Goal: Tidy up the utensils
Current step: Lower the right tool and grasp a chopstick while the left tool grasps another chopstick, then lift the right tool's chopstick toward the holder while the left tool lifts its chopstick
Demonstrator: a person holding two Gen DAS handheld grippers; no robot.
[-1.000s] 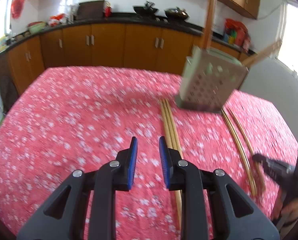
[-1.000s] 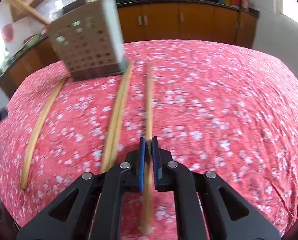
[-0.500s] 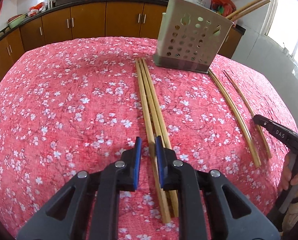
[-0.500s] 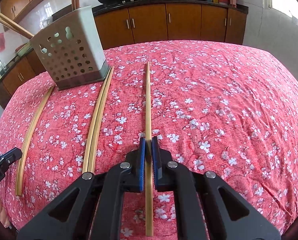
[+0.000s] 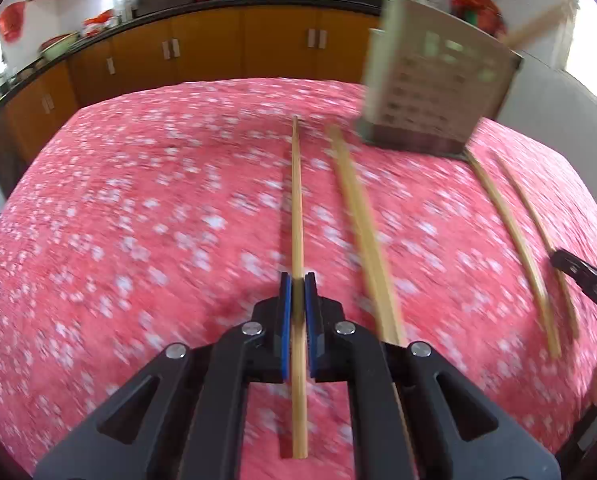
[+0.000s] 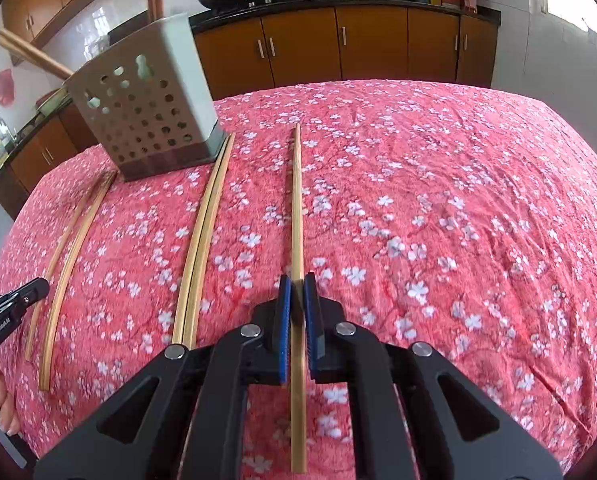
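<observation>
My left gripper [image 5: 297, 284] is shut on a long bamboo chopstick [image 5: 296, 200] that runs forward between its blue pads. My right gripper [image 6: 297, 286] is shut on another chopstick [image 6: 297, 200] the same way. A grey perforated utensil holder [image 5: 434, 92] stands at the far side of the table with a few chopsticks sticking out; it also shows in the right wrist view [image 6: 146, 108]. Loose chopsticks lie on the cloth: a pair [image 6: 202, 248] beside the held one and two [image 6: 66, 268] further left.
The table carries a red floral cloth [image 6: 438, 240]. Brown kitchen cabinets [image 6: 358, 44] and a dark counter with woks run behind it. The other gripper's tip shows at the right edge of the left wrist view [image 5: 582, 276] and at the left edge of the right wrist view [image 6: 14, 304].
My left gripper has closed on one chopstick of the group and shifted it left, apart from the others. My right gripper keeps its chopstick and has barely moved.
</observation>
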